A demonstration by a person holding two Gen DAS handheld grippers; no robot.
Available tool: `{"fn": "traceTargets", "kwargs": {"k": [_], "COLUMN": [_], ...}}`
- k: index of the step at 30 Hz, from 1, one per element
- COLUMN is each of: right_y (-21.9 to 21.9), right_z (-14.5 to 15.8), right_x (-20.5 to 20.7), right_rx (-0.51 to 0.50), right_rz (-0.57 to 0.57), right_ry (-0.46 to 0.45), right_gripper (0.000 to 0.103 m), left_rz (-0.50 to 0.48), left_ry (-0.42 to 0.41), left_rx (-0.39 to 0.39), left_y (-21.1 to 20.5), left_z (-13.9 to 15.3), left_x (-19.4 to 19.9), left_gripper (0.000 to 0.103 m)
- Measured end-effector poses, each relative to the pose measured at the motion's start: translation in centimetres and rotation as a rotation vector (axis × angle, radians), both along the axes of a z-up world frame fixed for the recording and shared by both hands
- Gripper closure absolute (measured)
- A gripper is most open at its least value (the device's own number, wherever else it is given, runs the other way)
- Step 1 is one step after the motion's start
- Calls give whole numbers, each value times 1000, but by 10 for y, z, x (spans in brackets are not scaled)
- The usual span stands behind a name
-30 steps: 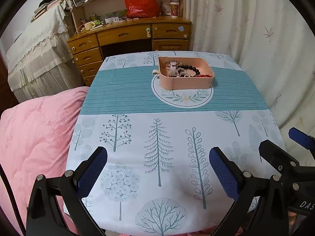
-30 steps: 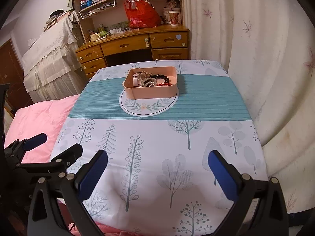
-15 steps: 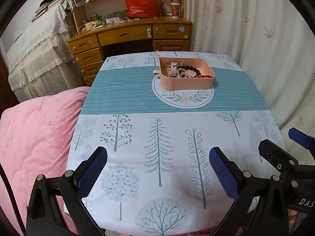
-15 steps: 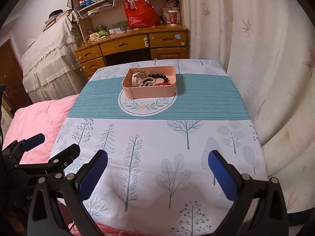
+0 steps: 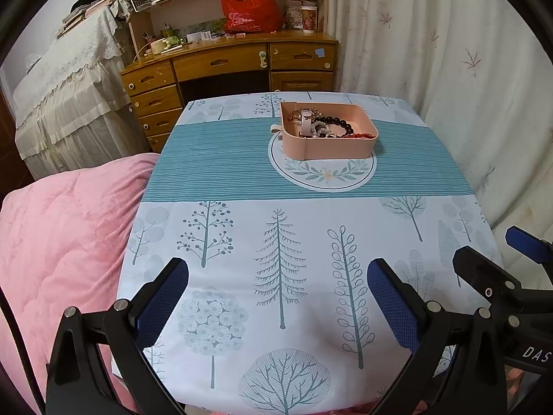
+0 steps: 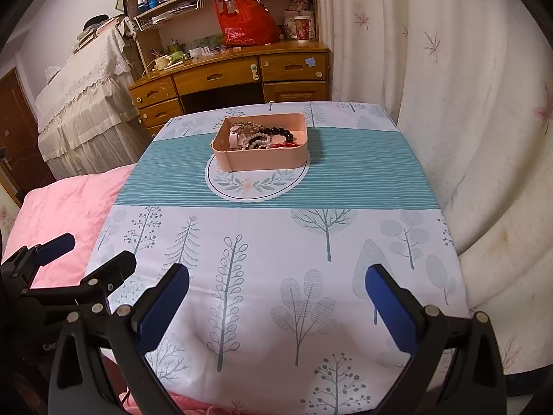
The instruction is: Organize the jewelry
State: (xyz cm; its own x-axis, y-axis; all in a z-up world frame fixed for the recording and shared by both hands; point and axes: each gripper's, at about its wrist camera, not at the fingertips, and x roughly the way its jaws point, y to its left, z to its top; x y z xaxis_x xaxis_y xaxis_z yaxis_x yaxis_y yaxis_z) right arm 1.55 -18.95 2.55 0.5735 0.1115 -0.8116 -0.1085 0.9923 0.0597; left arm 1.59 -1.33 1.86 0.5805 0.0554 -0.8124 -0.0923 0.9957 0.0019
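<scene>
A pink rectangular box (image 5: 331, 147) (image 6: 262, 159) stands on the teal stripe at the far middle of the table. Inside lie beaded bracelets (image 5: 333, 126) (image 6: 273, 135), a pale watch-like piece and a red cord. My left gripper (image 5: 276, 297) hovers open over the near edge of the tree-print tablecloth (image 5: 276, 242), nothing between its blue pads. My right gripper (image 6: 276, 304) is likewise open and empty over the near edge. Each gripper shows at the side of the other's view: the right one (image 5: 501, 263), the left one (image 6: 76, 259).
A pink quilt (image 5: 58, 242) lies to the left of the table. White curtains (image 5: 466, 69) hang close on the right. Behind the table stands a wooden desk (image 5: 228, 65) with drawers, shelves and a red bag (image 5: 249, 10).
Both grippers have drawn back and risen slightly; the box looks a little farther away. Neither jaw opening has changed.
</scene>
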Motion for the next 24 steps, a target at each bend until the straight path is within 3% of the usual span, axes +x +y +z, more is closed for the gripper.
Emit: {"fn": "traceTargets", "kwargs": {"k": [24], "right_y": [1], "right_z": [-1], "right_x": [2], "right_rx": [-10], "right_rz": [-1], "right_ry": [5], "right_gripper": [1], "left_rz": [7], "left_ry": [0], "left_rx": [11], "left_y": [-1], "left_z": [0], "left_x": [1], "left_gripper": [1]}}
